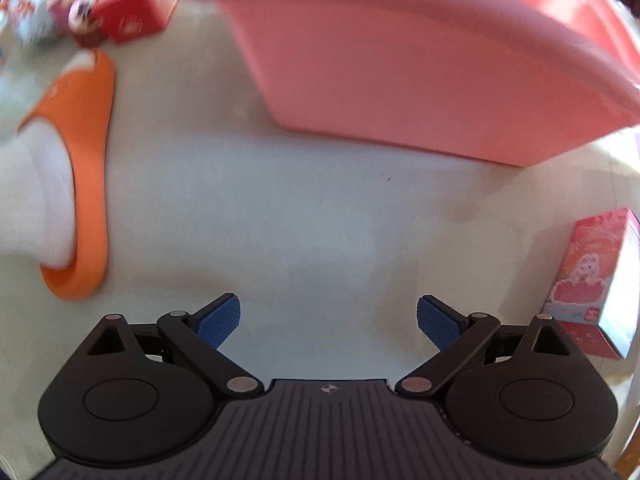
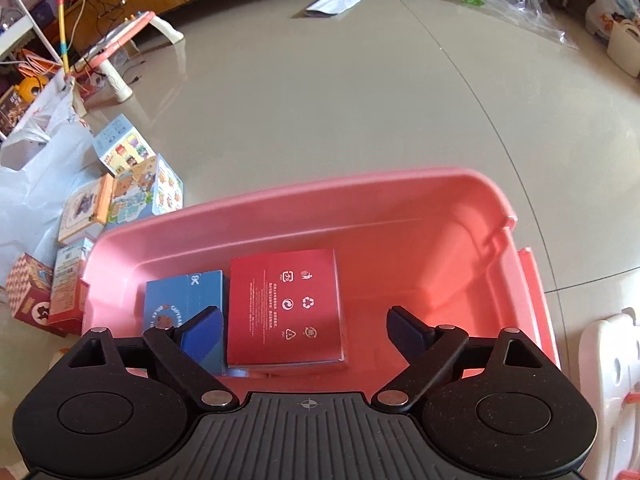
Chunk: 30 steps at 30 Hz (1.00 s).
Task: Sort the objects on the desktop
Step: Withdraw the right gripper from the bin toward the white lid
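A pink plastic bin (image 2: pixel 400 200) stands on the floor; inside it lie a red box (image 2: pixel 286 304) and a blue box (image 2: pixel 176 300) side by side. My right gripper (image 2: pixel 304 330) is open and empty, hovering over the bin's near side above the red box. My left gripper (image 1: pixel 328 322) is open and empty, low over bare pale floor, with the bin's outer wall (image 1: pixel 400 80) ahead. A pink bunny box (image 1: pixel 592 280) stands to its right. Red boxes (image 1: pixel 132 12) lie far left.
An orange slipper on a white-socked foot (image 1: pixel 80 152) is at the left of the left wrist view. Several small toy boxes (image 2: pixel 120 196) and a white plastic bag (image 2: pixel 36 168) lie left of the bin. A white stool (image 2: pixel 612 380) stands at right.
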Each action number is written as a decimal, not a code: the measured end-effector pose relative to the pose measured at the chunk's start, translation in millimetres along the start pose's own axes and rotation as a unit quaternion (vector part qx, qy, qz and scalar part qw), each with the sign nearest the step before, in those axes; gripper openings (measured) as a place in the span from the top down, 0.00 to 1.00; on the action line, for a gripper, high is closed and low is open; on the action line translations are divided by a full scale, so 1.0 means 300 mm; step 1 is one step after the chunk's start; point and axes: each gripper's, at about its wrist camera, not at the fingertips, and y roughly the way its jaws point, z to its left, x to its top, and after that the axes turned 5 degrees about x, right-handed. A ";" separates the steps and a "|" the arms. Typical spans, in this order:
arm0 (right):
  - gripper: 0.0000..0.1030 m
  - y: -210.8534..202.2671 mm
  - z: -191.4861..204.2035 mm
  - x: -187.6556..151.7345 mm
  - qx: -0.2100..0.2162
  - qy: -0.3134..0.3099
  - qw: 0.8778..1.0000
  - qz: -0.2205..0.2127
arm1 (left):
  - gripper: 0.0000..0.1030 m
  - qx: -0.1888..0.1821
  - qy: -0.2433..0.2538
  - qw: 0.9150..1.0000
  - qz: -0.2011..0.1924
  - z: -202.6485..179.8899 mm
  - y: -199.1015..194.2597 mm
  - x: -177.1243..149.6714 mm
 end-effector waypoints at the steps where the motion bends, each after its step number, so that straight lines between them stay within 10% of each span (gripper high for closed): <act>1: 0.12 -0.042 -0.007 -0.003 0.009 0.003 1.000 -0.005 | 0.05 -0.001 0.011 1.000 -0.007 -0.007 -0.015 -0.002; 15: 0.06 -0.629 -0.268 -0.198 -0.013 0.058 0.996 -0.067 | 0.05 -0.084 0.095 0.985 -0.114 -0.202 -0.233 -0.085; 23: 0.03 -0.855 -0.416 -0.387 -0.058 0.136 0.980 -0.130 | 0.02 -0.097 0.136 0.956 -0.242 -0.263 -0.395 -0.158; 30: 0.00 -0.899 -0.496 -0.494 -0.103 0.143 0.974 -0.139 | 0.01 -0.125 0.125 0.958 -0.225 -0.286 -0.458 -0.179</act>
